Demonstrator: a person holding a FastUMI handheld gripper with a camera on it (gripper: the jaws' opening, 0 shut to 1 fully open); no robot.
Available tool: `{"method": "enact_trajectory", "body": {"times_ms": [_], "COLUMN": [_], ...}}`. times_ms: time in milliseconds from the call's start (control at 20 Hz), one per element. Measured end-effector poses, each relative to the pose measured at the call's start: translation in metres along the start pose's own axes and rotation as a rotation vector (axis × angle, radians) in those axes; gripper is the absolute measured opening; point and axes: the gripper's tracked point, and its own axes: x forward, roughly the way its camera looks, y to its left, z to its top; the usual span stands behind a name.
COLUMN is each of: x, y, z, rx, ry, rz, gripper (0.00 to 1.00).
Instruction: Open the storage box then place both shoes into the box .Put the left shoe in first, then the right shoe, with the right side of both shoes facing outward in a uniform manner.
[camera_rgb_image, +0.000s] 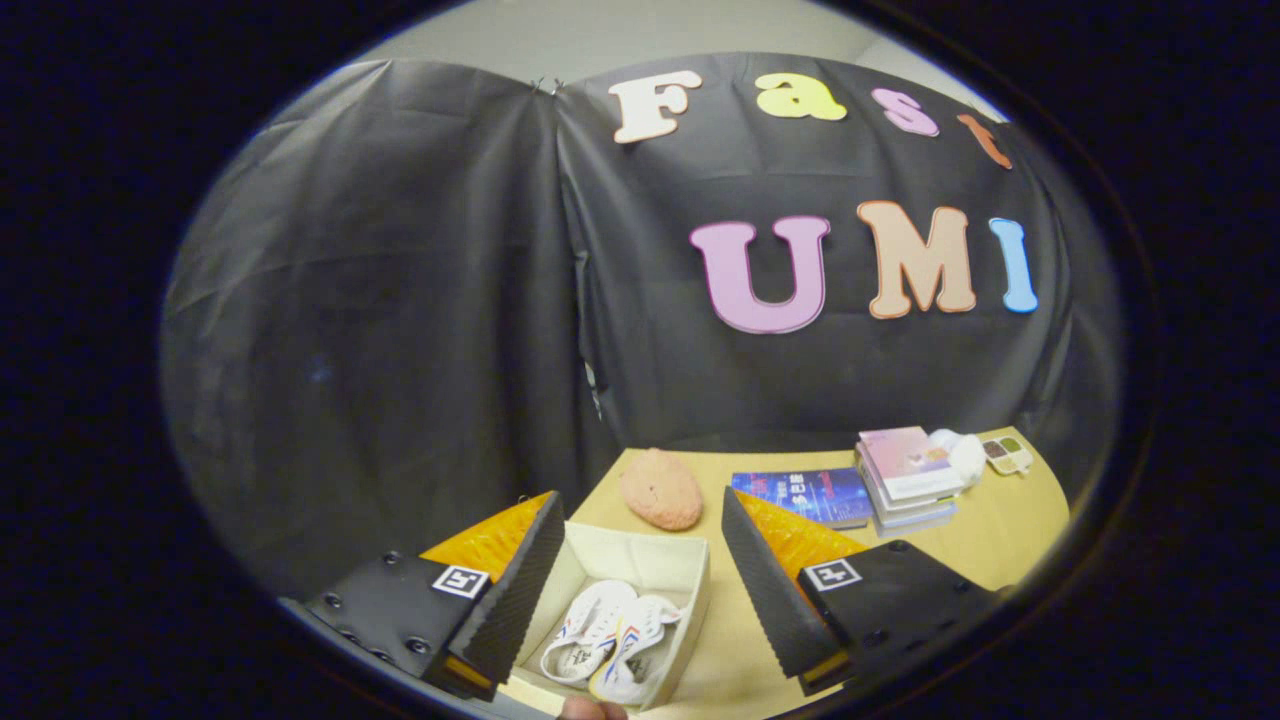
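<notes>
Already you're hovering the gripper (635, 590) fingers released, both shoes (608, 642) lying in the box (690, 590) (task looking done); just withdraw.

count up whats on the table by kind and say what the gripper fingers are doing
Shoes, white, in the box: 2
Open storage box: 1
Pink plush thing: 1
Blue book lying flat: 1
Book stack: 1
White bundle: 1
Palette: 1
Total: 8
Gripper: open, fingers wide apart above the box, holding nothing.
</notes>
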Motion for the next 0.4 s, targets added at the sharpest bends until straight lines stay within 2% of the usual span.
{"method": "enact_trajectory", "body": {"times_ms": [200, 400], "x": [-0.016, -0.035], "y": [-0.075, -0.152], "z": [0.027, 0.037], "rx": [-0.005, -0.146], "ry": [-0.083, -0.103], "rz": [-0.05, -0.17], "gripper": [0.98, 0.98]}}
